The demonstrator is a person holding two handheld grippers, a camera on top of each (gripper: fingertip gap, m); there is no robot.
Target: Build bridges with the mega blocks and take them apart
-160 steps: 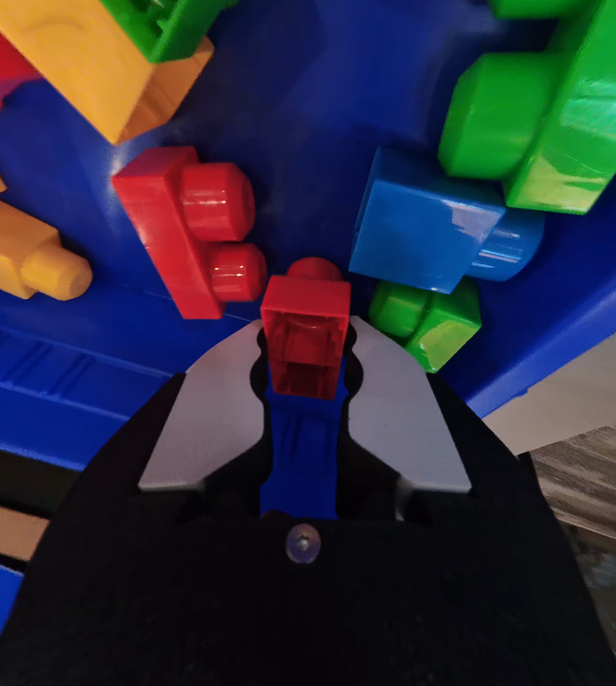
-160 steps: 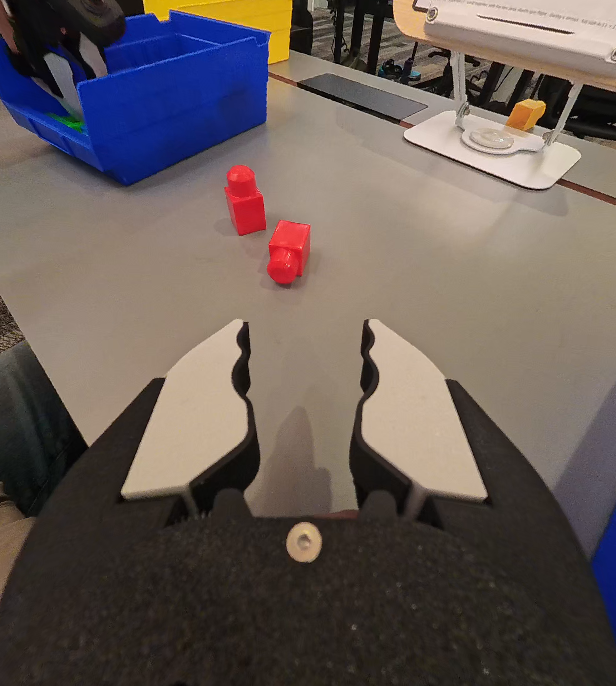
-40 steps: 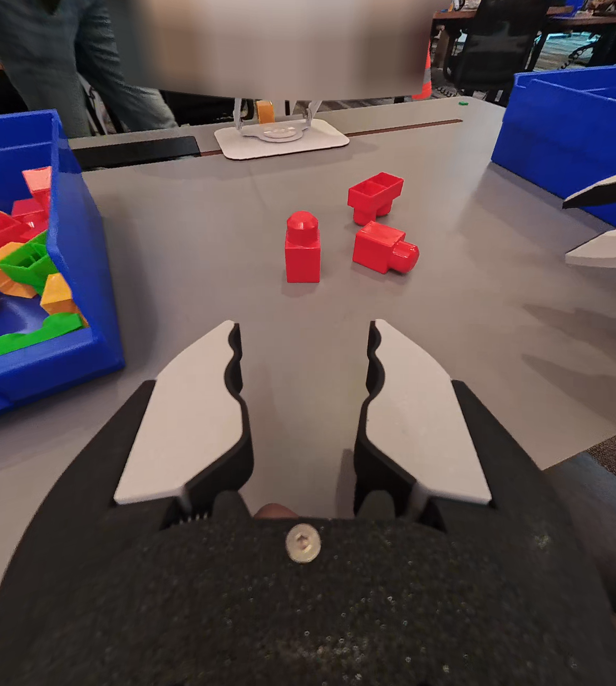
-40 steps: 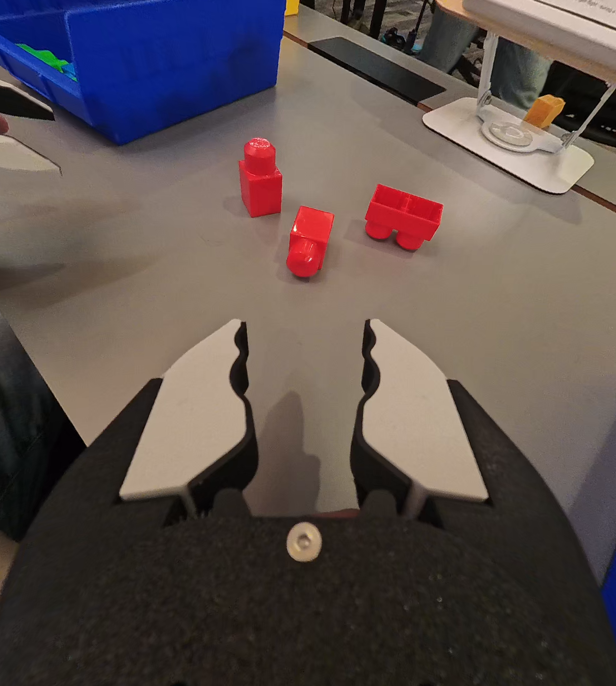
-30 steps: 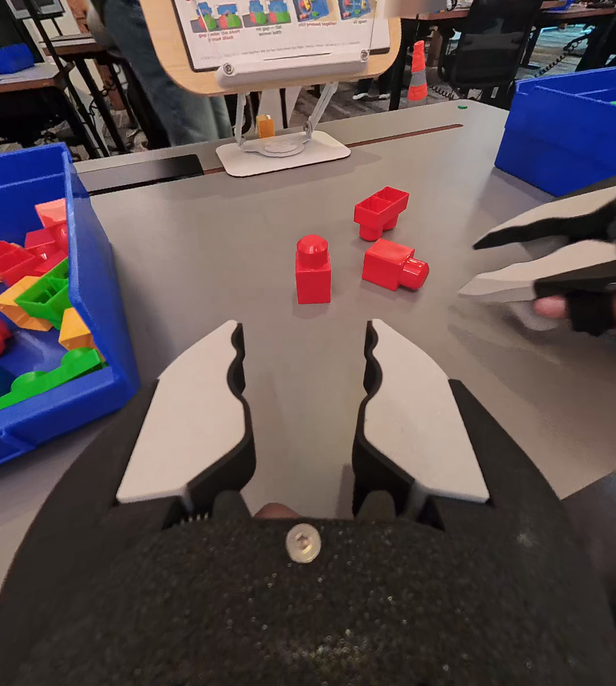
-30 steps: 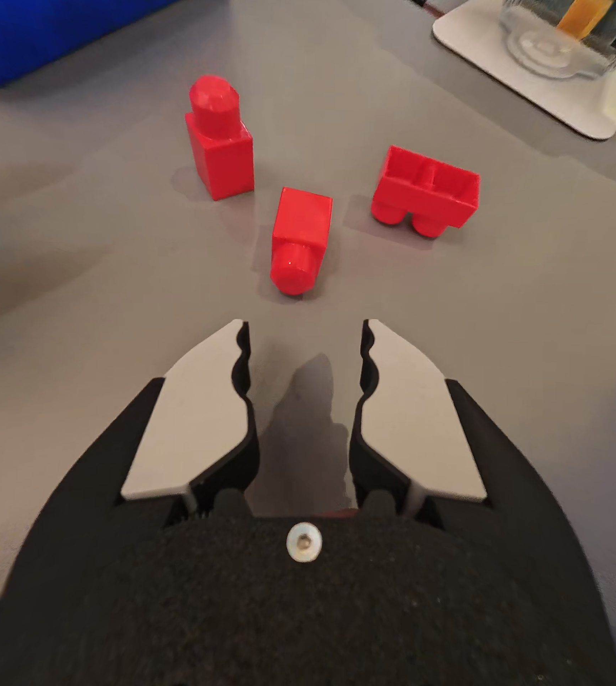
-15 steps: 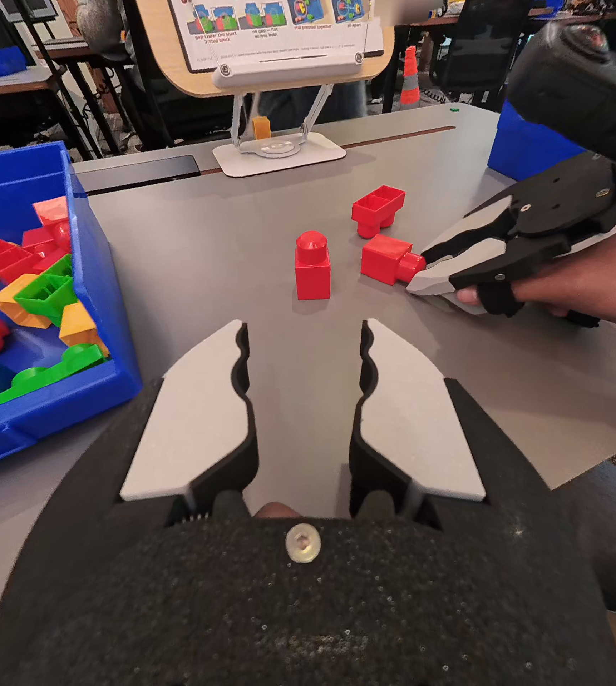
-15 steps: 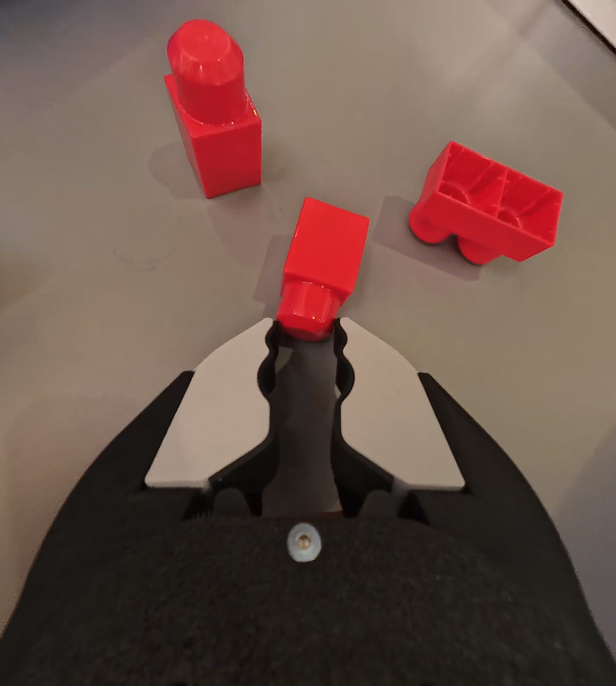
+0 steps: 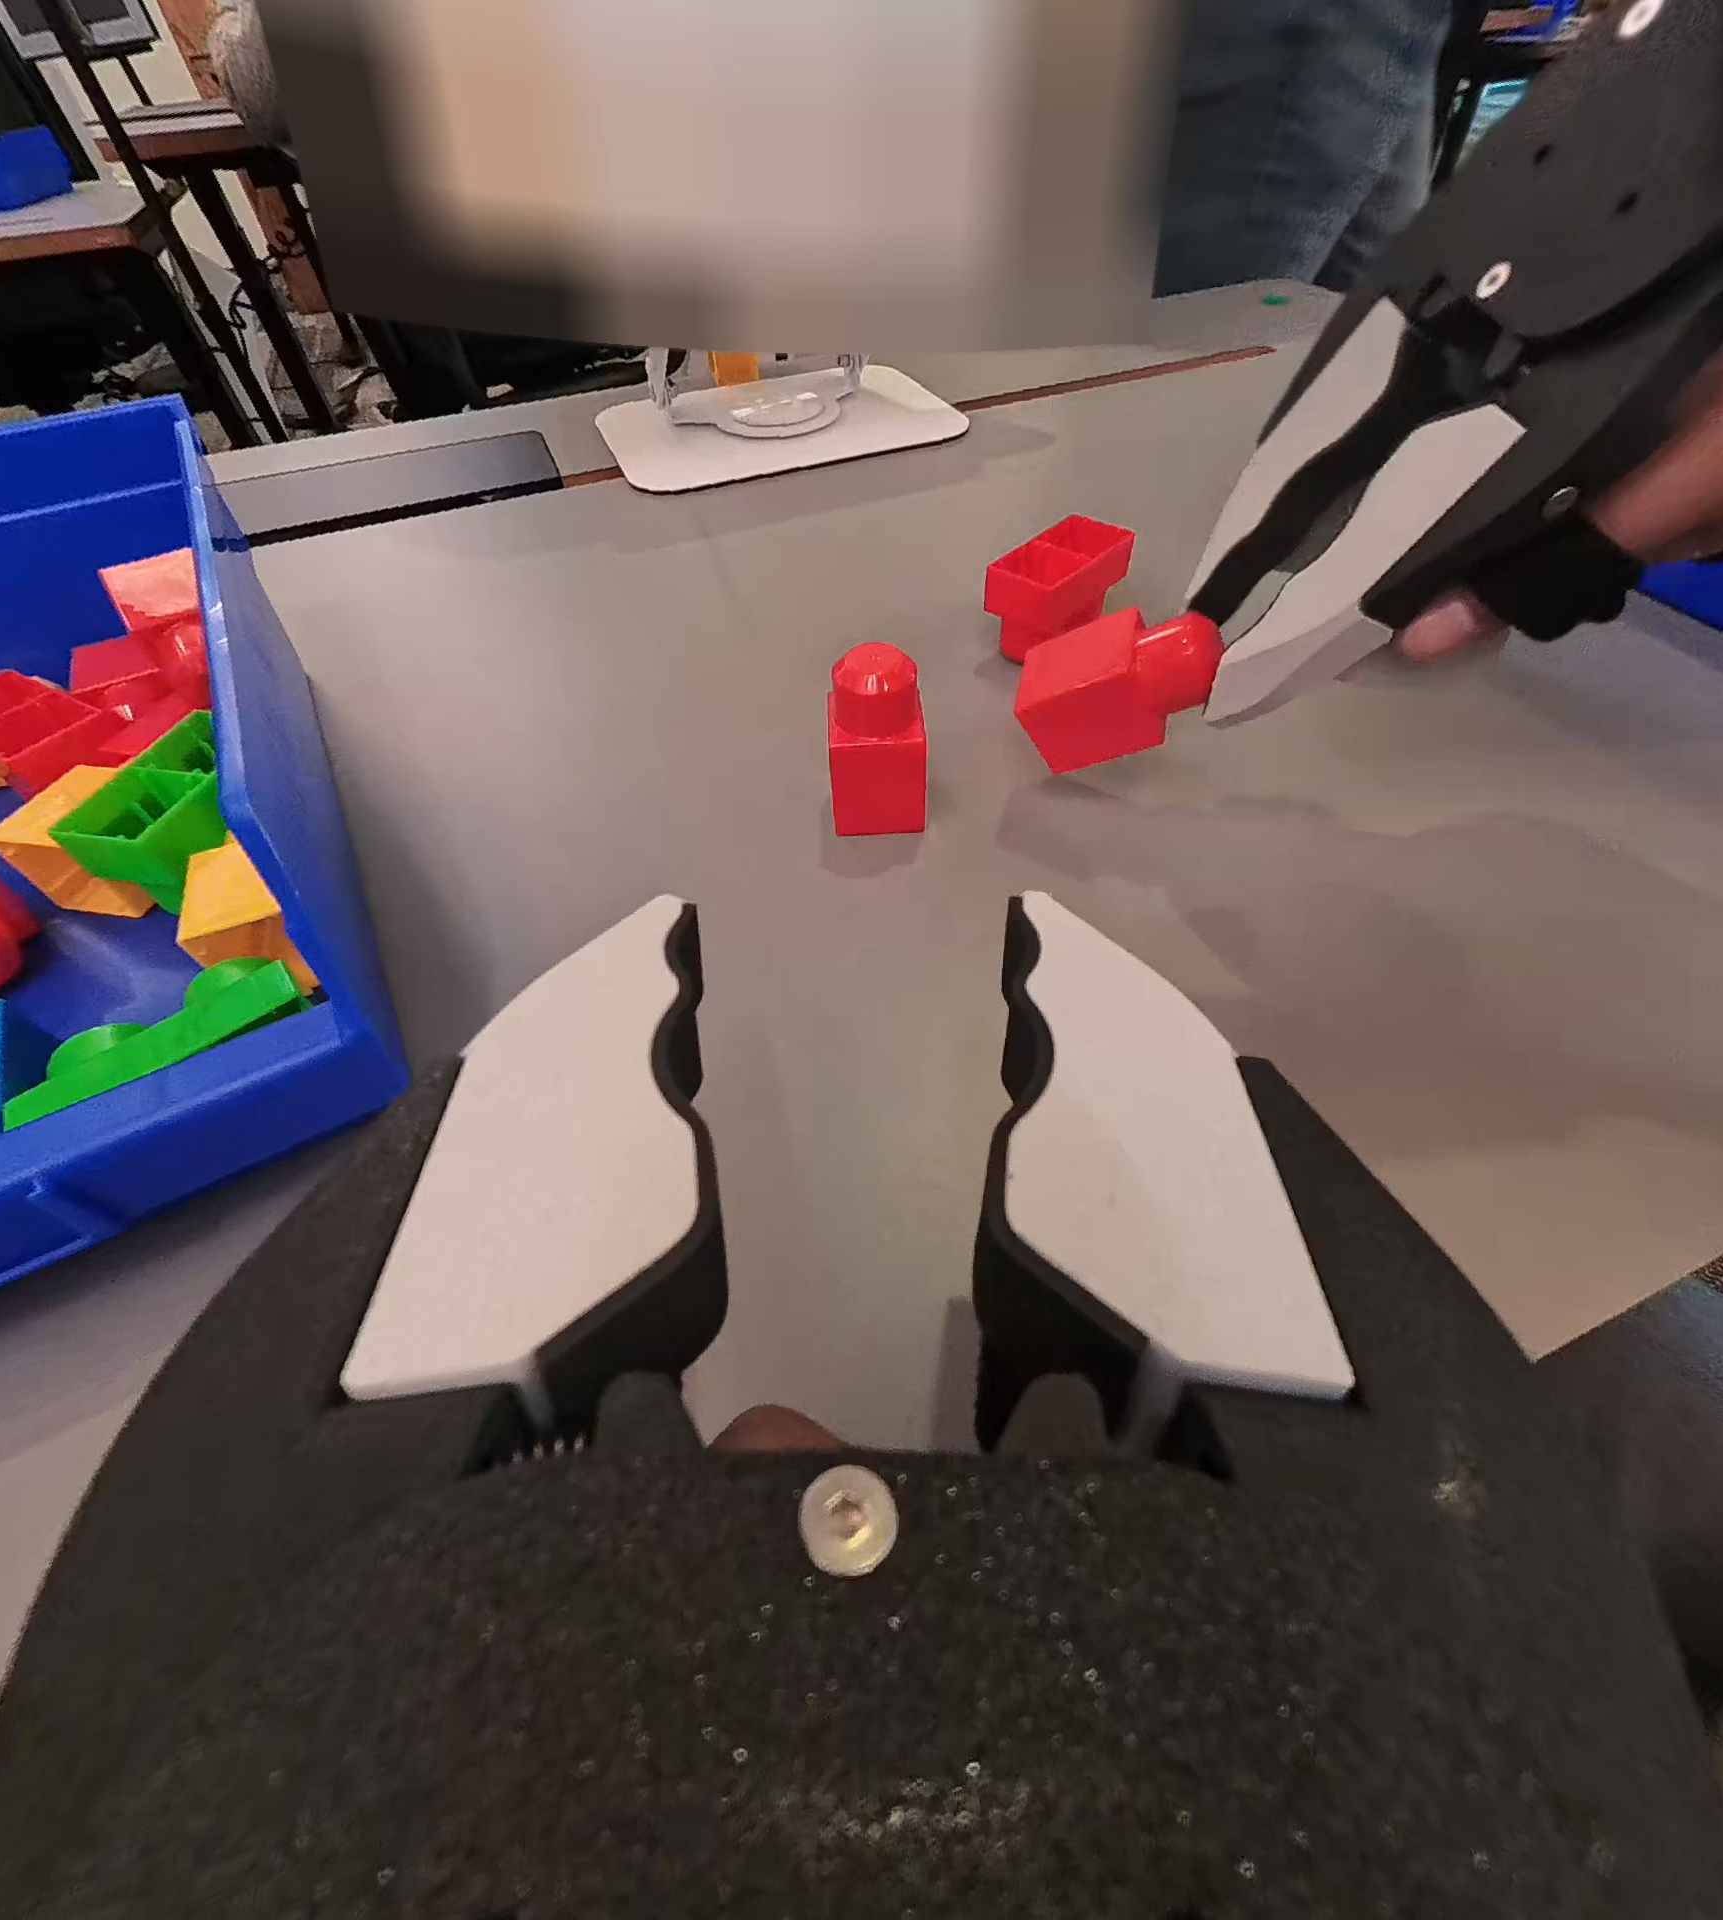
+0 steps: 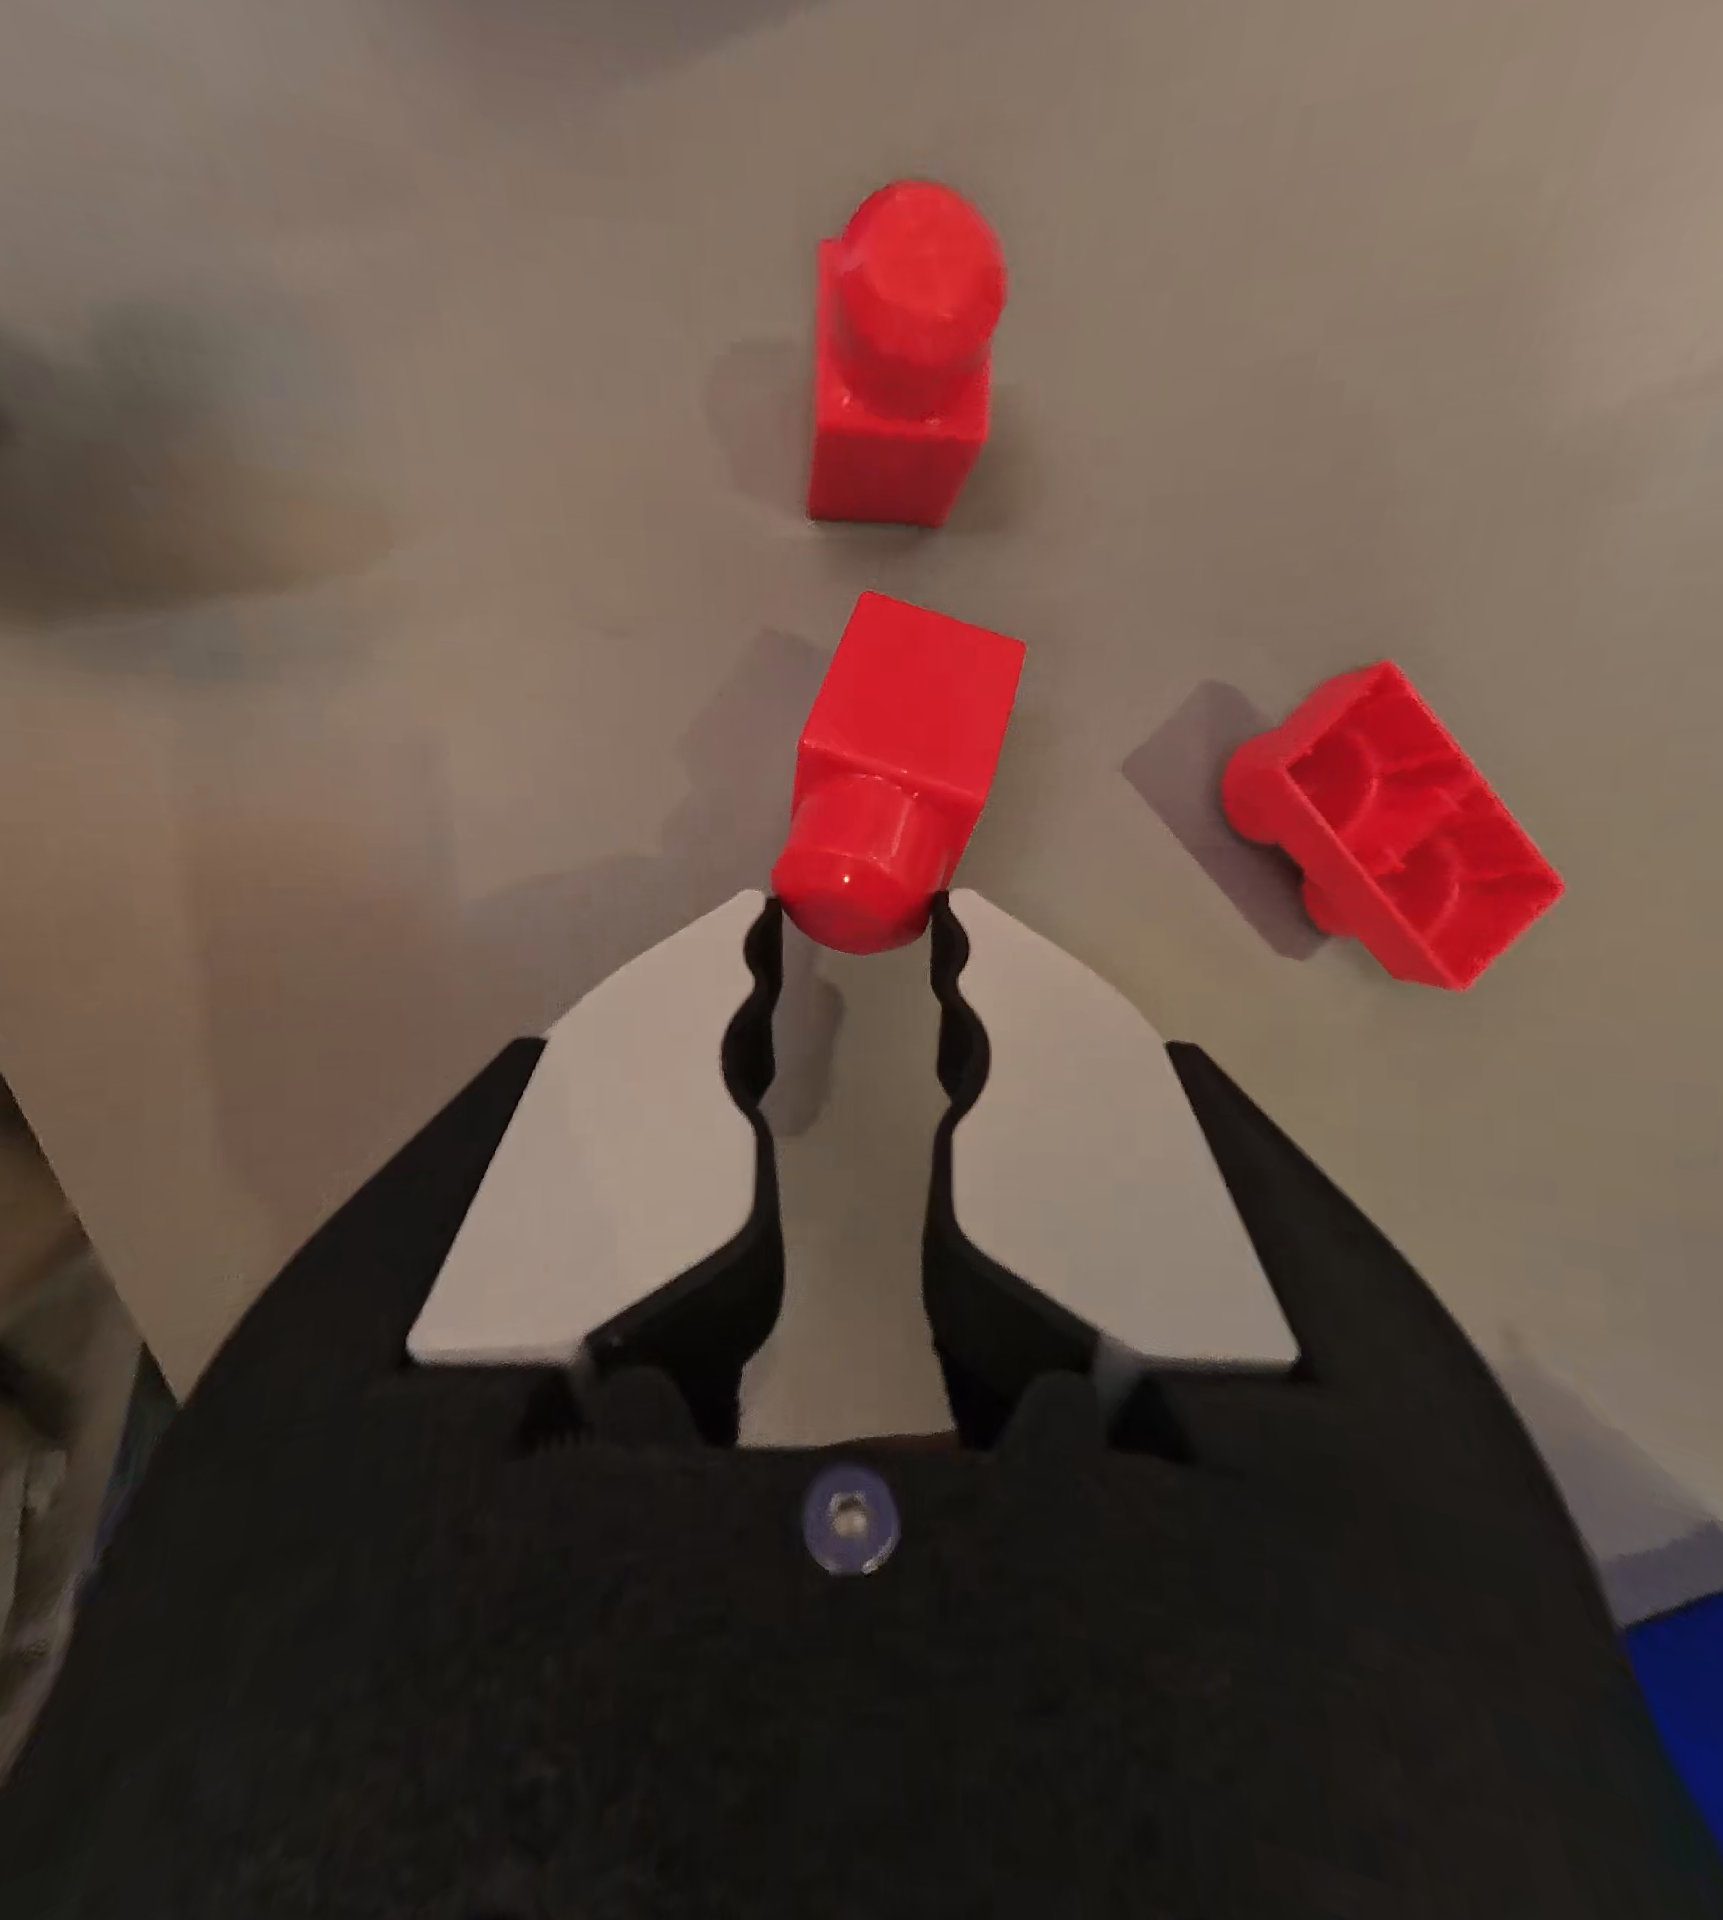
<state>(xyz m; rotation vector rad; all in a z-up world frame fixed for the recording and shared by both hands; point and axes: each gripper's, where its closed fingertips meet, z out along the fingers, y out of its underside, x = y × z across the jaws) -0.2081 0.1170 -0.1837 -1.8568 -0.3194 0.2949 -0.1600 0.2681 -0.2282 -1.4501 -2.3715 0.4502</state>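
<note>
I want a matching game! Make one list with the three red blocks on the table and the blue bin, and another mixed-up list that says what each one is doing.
Things:
1. One-stud red block
2. One-stud red block at the right gripper
3. Two-stud red block
4. Blue bin

States:
A. Upside down, hollow side up
B. Full of mixed coloured blocks
C. Standing upright, stud on top
D. Pinched by its stud, tilted

Pairs: 1-C, 2-D, 3-A, 4-B
</note>
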